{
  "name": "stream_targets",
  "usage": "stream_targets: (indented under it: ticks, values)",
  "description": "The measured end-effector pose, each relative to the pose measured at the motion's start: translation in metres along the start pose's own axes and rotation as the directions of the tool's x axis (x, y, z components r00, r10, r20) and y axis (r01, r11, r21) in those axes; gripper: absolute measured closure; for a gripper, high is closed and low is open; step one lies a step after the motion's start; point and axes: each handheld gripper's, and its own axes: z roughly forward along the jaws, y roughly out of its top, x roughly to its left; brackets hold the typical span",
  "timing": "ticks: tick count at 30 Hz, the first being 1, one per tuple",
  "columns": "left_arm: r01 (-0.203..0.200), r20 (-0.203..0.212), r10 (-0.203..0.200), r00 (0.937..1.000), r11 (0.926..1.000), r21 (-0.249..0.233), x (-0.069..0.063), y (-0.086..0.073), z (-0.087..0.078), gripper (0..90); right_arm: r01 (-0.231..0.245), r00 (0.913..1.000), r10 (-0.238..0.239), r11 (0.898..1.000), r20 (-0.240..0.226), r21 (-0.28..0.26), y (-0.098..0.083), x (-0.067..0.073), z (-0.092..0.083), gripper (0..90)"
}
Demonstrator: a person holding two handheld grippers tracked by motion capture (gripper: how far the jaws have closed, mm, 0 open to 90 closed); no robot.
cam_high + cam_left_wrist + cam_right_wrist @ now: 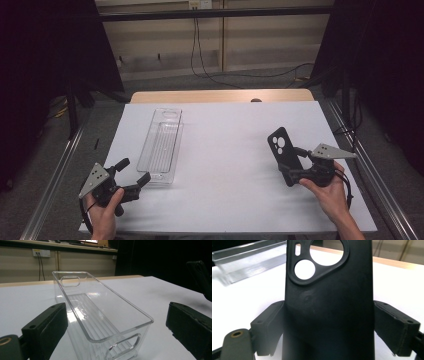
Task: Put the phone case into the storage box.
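A black phone case (281,149) with round camera cut-outs stands tilted above the right side of the white table sheet (225,150). My right gripper (293,164) is shut on its lower part. In the right gripper view the case (329,302) spans the gap and both pads press on its side edges. A clear plastic tray (162,142) lies lengthwise on the left half of the sheet. My left gripper (135,170) is held just off the tray's near end, open, with nothing gripped. In the left gripper view the tray's (100,315) near end sits between the wide-apart jaws.
The wooden table edge (220,95) shows beyond the sheet, with cables on the floor behind. Metal rails (55,175) run along both sides of the table. Dark curtains stand at left and right.
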Motion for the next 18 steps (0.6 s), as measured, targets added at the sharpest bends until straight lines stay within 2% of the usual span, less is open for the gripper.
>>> stream_targets:
  ticks: [6, 14, 18]
  values:
    - [-0.011, 0.016, 0.011, 0.9998, 0.9999, 0.004, -0.003, 0.0, 0.002, 3.7, 0.017, 0.9989, -0.018, 0.999, -0.043, -0.033, 0.001, 0.007, 0.001, 14.6]
    - [-0.015, 0.037, 0.015, 0.9992, 0.9999, 0.006, -0.007, 0.002, 0.003, 3.7, 0.03, 0.9951, -0.031, 0.999, -0.094, -0.011, -0.003, 0.017, 0.01, 14.6]
    - [-0.023, 0.05, 0.023, 0.9985, 0.9997, 0.011, -0.01, 0.002, 0.004, 3.6, 0.046, 0.9927, -0.048, 0.999, -0.11, -0.028, -0.001, 0.023, 0.012, 14.6]
